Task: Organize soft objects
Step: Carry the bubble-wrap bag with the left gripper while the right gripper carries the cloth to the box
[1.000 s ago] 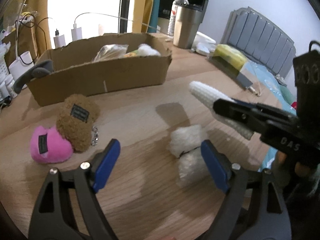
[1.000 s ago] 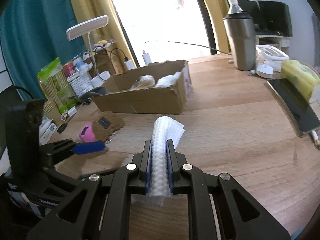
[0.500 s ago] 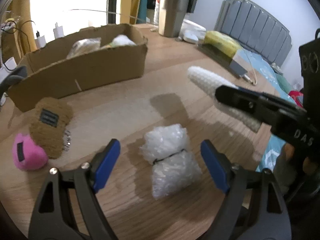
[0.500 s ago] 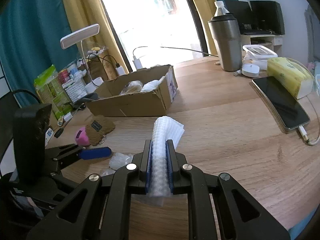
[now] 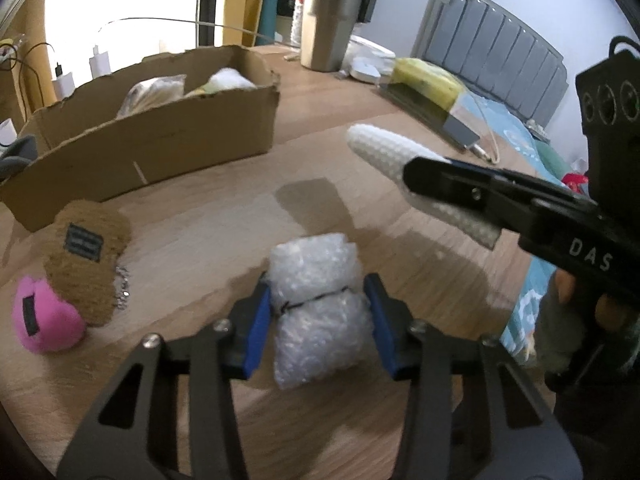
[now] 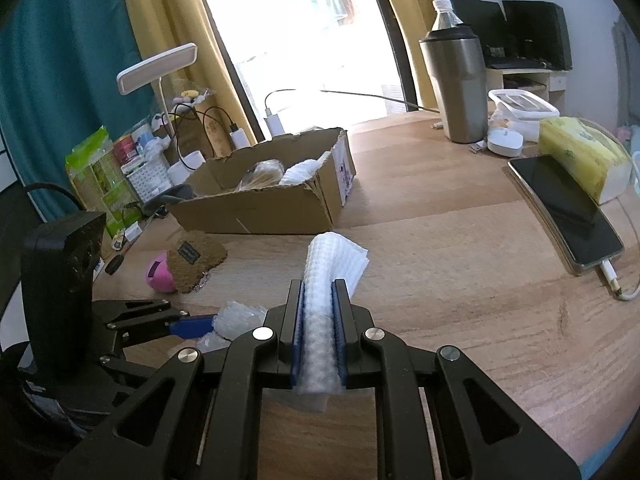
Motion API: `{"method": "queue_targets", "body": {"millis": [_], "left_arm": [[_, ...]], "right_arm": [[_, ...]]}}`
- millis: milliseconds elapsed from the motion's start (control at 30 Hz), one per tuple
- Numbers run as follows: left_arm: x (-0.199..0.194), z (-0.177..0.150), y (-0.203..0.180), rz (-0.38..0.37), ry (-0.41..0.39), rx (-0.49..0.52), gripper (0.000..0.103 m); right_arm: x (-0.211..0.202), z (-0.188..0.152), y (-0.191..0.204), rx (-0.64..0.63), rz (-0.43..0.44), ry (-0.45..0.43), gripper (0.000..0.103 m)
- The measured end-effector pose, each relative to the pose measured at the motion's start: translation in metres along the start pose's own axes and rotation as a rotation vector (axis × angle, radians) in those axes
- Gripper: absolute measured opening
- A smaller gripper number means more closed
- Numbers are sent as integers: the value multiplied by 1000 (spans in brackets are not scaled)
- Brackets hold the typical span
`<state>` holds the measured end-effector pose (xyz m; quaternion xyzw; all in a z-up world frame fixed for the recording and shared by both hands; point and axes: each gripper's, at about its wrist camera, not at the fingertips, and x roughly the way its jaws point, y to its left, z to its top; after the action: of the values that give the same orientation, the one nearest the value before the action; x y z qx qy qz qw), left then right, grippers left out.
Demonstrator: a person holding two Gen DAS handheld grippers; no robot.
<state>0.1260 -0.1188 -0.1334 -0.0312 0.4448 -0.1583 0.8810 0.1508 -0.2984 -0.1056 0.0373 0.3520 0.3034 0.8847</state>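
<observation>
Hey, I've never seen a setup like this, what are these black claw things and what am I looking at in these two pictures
There is no robot here. A person holds a hand-operated two-finger gripper in each hand, and each gripper carries a wide-angle camera looking forward along its fingers. So one picture is the left gripper's view and the other the right's.

In the left view, the left gripper is closing its blue pads around a bubble wrap bundle lying on the wooden table. In the right view, the right gripper is shut on a rolled white foam sheet, held above the table.

Also on the table: a cardboard box with soft items already inside, a brown plush leaning on a pink plush, a steel tumbler, a phone and a yellow tissue pack.
</observation>
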Motion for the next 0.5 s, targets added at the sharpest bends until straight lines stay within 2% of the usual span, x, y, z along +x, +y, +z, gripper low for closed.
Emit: {"method": "queue_targets", "body": {"millis": [500], "left_arm": [[-35, 15, 49, 11, -93, -76, 46]], "right_arm": [[19, 29, 30, -71, 13, 9, 15]]}}
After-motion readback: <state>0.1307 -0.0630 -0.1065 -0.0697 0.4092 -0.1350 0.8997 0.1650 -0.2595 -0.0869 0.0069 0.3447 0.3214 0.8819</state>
